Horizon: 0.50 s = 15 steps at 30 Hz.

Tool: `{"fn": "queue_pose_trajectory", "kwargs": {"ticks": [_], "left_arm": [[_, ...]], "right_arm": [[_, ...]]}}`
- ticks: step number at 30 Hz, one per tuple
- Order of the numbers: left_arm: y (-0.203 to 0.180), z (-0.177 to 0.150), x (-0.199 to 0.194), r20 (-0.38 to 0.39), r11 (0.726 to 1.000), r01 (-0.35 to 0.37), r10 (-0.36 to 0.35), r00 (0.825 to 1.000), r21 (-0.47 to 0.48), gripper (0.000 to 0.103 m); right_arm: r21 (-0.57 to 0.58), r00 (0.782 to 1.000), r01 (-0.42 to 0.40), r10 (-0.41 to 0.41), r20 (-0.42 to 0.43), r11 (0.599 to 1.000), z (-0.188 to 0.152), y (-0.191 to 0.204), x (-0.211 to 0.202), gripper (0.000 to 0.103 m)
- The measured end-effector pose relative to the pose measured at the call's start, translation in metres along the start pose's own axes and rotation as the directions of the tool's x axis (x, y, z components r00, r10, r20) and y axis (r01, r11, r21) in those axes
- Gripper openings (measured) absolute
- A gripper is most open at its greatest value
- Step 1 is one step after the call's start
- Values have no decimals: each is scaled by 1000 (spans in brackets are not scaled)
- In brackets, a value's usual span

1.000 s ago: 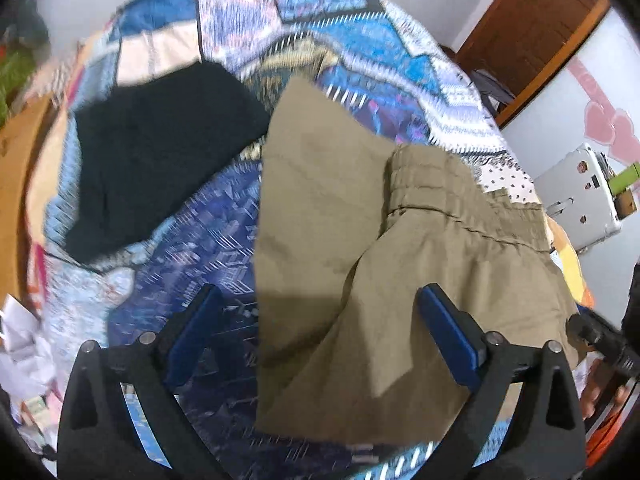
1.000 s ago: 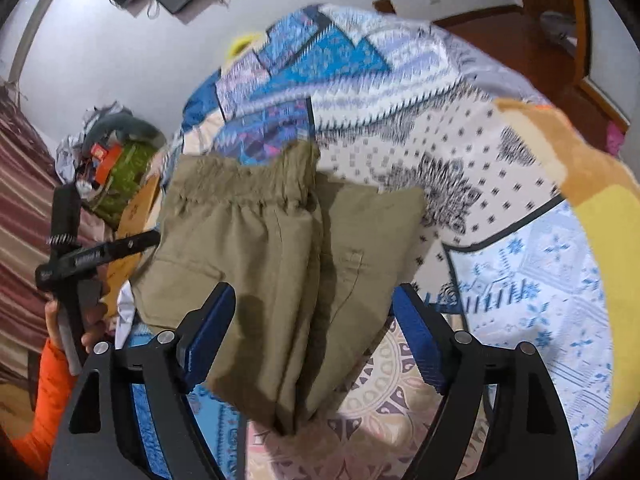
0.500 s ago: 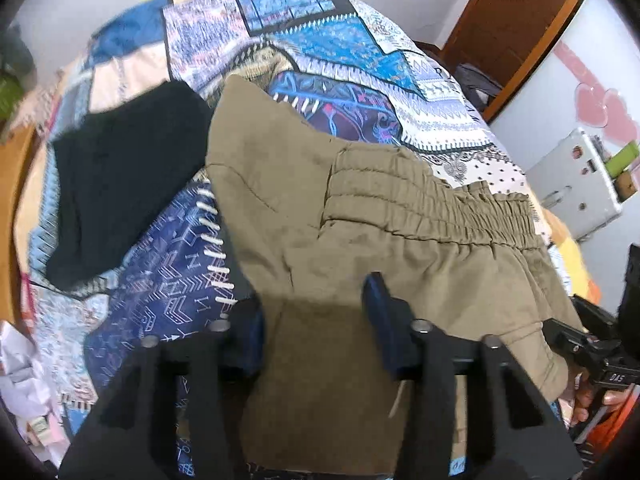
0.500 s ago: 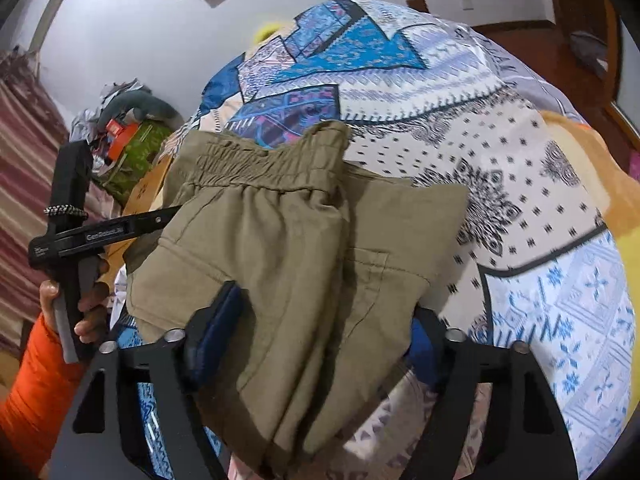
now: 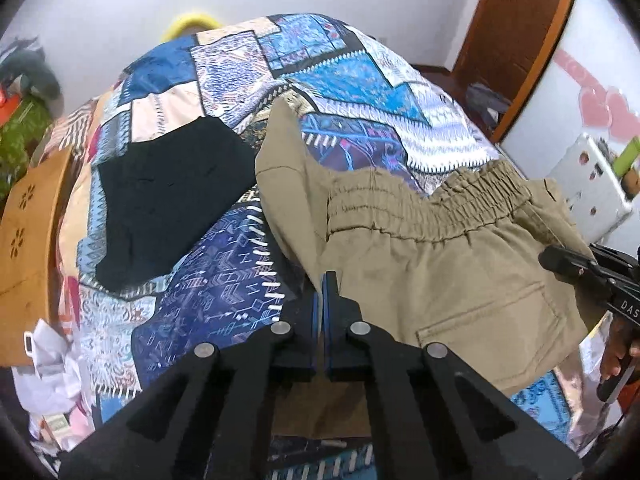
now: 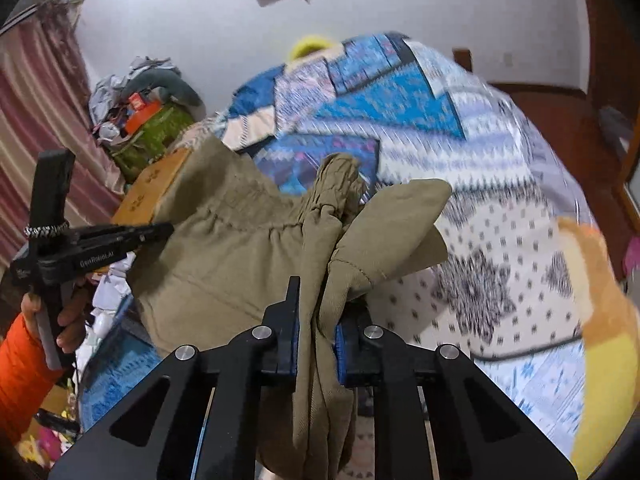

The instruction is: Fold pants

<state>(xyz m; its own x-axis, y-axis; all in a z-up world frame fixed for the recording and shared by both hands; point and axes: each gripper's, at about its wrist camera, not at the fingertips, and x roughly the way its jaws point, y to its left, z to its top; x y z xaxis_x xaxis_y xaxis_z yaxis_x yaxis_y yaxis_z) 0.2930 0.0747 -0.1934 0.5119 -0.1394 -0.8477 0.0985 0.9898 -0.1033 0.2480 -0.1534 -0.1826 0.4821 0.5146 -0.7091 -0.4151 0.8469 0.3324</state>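
Note:
Khaki pants (image 5: 440, 264) with an elastic waistband hang lifted over the patterned bedspread (image 5: 344, 76). My left gripper (image 5: 322, 300) is shut on the near left edge of the pants. My right gripper (image 6: 316, 320) is shut on a bunched fold of the pants (image 6: 248, 240), which drape down between its fingers. The right gripper also shows at the right edge of the left wrist view (image 5: 580, 268). The left gripper shows in the right wrist view (image 6: 132, 236), held by a hand in an orange sleeve.
A black garment (image 5: 168, 192) lies on the bed to the left of the pants. A wooden board (image 5: 28, 240) stands at the bed's left side. Clutter and a green bag (image 6: 152, 128) sit by the wall. A wooden door (image 5: 520, 40) is at the right.
Both grippers closed on the pants' near edge and lifted it. The fabric now hangs bunched above the bed instead of lying flat.

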Motion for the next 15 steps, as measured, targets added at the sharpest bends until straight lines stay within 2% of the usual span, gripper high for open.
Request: {"fn": "queue_pose_trajectory", "kwargs": {"ticks": [5,9,15], "left_arm": [[11,2,-17,31,999,-41,42,999,-28,1],[18,7,-33,80,994,-105,104,991,2,1],[51,24,-51,121,988,-150,154,981,-44,1]], "right_arm": [[-76,998,-10,14,59,997,26,26,-10,12],[-141,995,11,3,98,990,39,43,-11,12],[-179,993,10,12,121,984,65,65,14,12]]}}
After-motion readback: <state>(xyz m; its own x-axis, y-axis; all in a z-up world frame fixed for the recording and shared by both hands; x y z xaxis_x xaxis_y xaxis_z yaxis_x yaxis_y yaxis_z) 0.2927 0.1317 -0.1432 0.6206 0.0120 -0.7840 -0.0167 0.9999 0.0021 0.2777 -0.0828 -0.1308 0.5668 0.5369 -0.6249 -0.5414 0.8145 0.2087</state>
